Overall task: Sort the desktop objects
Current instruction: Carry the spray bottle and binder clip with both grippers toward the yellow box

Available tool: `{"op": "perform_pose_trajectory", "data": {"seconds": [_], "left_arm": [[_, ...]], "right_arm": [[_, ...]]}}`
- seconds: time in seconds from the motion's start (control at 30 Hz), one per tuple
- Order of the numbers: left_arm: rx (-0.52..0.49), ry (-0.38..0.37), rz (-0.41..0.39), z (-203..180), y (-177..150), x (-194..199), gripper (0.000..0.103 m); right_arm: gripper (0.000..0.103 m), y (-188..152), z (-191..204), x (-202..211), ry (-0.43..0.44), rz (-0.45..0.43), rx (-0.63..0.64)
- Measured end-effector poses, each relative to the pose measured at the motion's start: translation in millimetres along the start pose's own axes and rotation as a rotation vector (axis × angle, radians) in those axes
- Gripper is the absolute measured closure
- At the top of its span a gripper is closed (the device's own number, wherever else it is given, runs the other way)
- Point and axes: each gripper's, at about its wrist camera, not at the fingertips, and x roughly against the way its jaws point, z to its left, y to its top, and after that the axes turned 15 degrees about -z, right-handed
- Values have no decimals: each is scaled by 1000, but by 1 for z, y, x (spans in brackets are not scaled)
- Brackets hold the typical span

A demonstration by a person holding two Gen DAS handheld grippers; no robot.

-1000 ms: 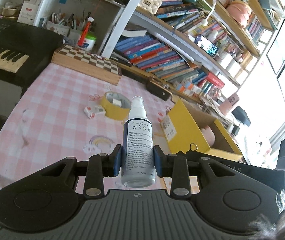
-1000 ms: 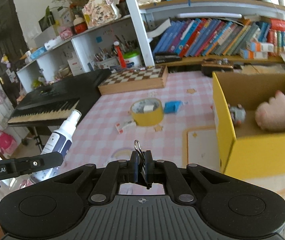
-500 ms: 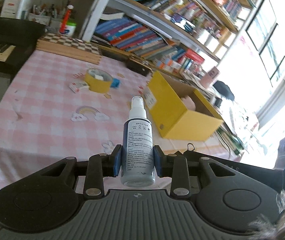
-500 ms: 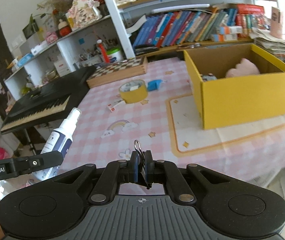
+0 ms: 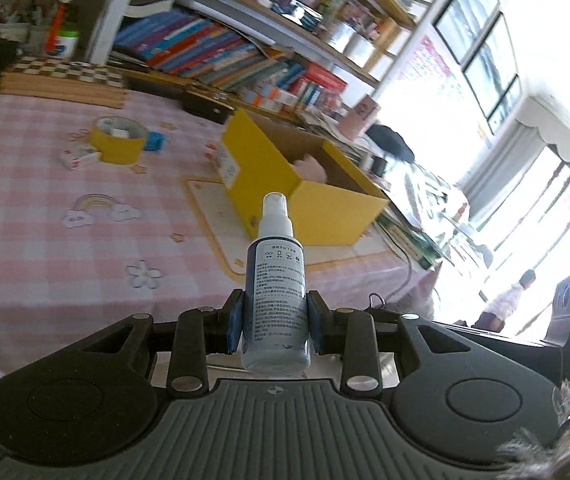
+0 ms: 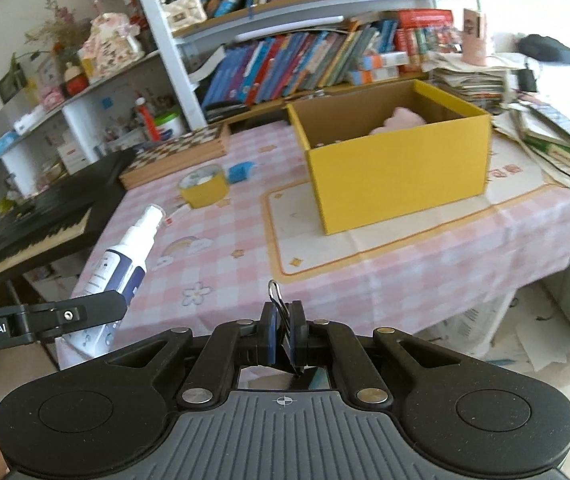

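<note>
My left gripper (image 5: pixel 275 326) is shut on a white and navy spray bottle (image 5: pixel 275 292), held upright before the table's near edge; the same spray bottle (image 6: pixel 125 264) shows at the left of the right wrist view. My right gripper (image 6: pixel 281 334) is shut on a small black binder clip (image 6: pixel 279 312) with its wire loop sticking up. A yellow cardboard box (image 6: pixel 395 168) stands open on the pink checked tablecloth (image 6: pixel 245 248), with a pink plush toy (image 6: pixel 403 118) inside. The yellow box (image 5: pixel 297 196) lies ahead of the bottle in the left wrist view.
A yellow tape roll (image 6: pixel 203 188), a blue item (image 6: pixel 239 172) and a small white box (image 5: pixel 79 158) lie on the cloth. A chessboard (image 6: pixel 177 156) sits at the back, a keyboard (image 6: pixel 33 232) at the left. Stacked papers (image 6: pixel 545 128) crowd the right edge. Bookshelves (image 6: pixel 305 56) stand behind.
Both grippers have pulled back from the table and swung right. The yellow box now sits further off and more central. Both grips are unchanged.
</note>
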Motion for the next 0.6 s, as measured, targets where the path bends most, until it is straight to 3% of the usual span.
{"op": "perform_pose_trajectory", "data": {"seconds": [0.6], "left_arm": [[-41,-104,66,-36,-2,-49,73]], "right_arm": [[98,7,-51,7,-112,-11,-72]]}}
